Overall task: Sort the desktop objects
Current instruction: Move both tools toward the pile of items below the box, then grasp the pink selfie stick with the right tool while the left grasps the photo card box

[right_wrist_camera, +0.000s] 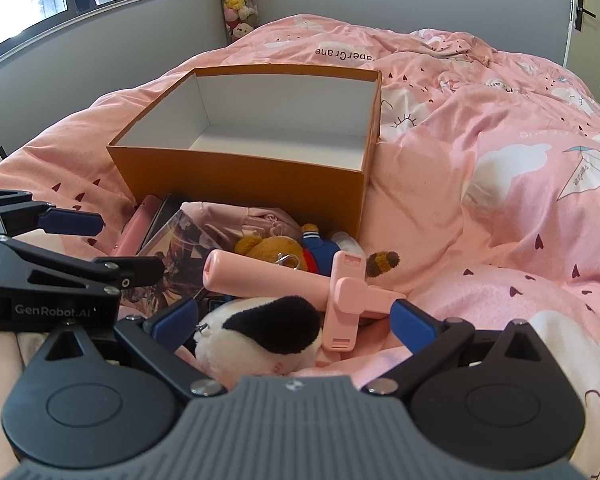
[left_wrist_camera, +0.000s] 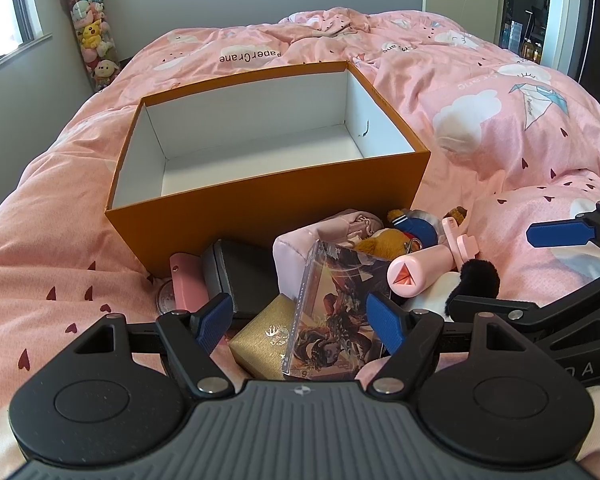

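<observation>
Left wrist view takes in a pink quilt (left_wrist_camera: 480, 128) printed with clouds and paper cranes, covering the whole bed. On it, toward twelve o'clock from the left gripper (left_wrist_camera: 300, 320), sits an orange cardboard box (left_wrist_camera: 268, 204) with white inner walls, open at the top, nothing inside it. At ten o'clock, in the room's corner, stands a tall clear tube of plush toys (left_wrist_camera: 90, 40).

Against the box's near wall lies the pile to be sorted. At one o'clock is a pink padded pouch (left_wrist_camera: 300, 248); a brown plush bear in a blue top (left_wrist_camera: 404, 232) lies just beyond it. At two o'clock a black-and-white plush (left_wrist_camera: 472, 280) rests under a pink phone holder with a round handle (left_wrist_camera: 424, 272). Straight ahead, a clear-cased illustrated card box (left_wrist_camera: 332, 312) leans on a gold gift box (left_wrist_camera: 260, 340). At eleven o'clock are a black case (left_wrist_camera: 244, 276) and a pink rounded case (left_wrist_camera: 186, 284), touching each other, with a small round disc (left_wrist_camera: 167, 300) beside them.

Left gripper's jaws are spread wide, the gold box and card box lying between the blue pads, which press on neither.

Right wrist view shows the right gripper (right_wrist_camera: 296, 316) with jaws likewise spread, the black-and-white plush and the phone holder's clamp between the pads, unpinched.
</observation>
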A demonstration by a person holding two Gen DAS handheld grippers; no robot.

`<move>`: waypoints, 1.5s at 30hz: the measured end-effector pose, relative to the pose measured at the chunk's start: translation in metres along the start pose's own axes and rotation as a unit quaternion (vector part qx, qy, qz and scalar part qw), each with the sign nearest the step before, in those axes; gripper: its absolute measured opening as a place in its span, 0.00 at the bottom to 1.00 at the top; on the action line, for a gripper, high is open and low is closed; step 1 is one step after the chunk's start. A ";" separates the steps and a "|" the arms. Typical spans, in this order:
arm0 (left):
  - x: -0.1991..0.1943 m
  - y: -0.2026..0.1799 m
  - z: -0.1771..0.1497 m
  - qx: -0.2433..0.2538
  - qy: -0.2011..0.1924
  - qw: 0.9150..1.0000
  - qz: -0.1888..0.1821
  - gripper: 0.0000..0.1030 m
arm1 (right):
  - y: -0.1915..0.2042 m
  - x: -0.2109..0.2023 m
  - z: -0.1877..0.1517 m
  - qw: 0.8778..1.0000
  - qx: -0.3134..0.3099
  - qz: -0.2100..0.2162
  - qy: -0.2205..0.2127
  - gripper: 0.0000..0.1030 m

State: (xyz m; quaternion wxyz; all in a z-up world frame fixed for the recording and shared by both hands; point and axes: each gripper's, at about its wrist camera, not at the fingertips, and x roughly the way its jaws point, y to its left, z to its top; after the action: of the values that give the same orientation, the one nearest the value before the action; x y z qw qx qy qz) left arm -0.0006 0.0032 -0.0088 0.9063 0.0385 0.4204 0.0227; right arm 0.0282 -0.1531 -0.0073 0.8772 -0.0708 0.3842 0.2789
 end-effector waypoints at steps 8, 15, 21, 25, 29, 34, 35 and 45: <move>0.000 0.001 0.000 0.003 0.001 1.000 -0.007 0.84 | -0.001 0.001 0.000 1.000 -0.001 0.001 0.002 0.99; -0.005 0.004 0.010 0.021 -0.006 0.999 -0.035 0.84 | -0.006 0.002 0.006 1.000 -0.012 0.010 0.021 0.99; 0.001 0.015 0.023 0.008 0.024 0.996 -0.082 0.69 | -0.016 -0.001 0.012 0.999 -0.006 0.029 0.034 0.92; 0.009 0.020 0.031 -0.004 0.046 0.992 -0.116 0.62 | -0.027 0.001 0.019 0.998 0.009 0.035 0.045 0.72; 0.015 0.021 0.040 -0.002 0.050 0.992 -0.112 0.61 | -0.050 0.011 0.028 0.994 0.077 0.042 0.065 0.65; 0.020 0.024 0.049 -0.002 0.048 0.993 -0.111 0.61 | -0.077 0.033 0.035 0.978 0.180 0.045 0.095 0.51; 0.022 0.024 0.050 -0.003 0.047 0.993 -0.110 0.61 | -0.078 0.037 0.038 0.976 0.190 0.047 0.097 0.50; 0.034 0.028 0.050 -0.019 0.076 0.990 -0.119 0.61 | -0.060 0.079 0.062 0.979 0.152 0.010 0.134 0.36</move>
State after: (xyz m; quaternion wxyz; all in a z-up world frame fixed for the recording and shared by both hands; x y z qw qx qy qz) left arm 0.0596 0.0311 -0.0003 0.8687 -0.0304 0.4887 -0.0746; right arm 0.1440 -0.1480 -0.0259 0.8156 0.0309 0.5368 0.2139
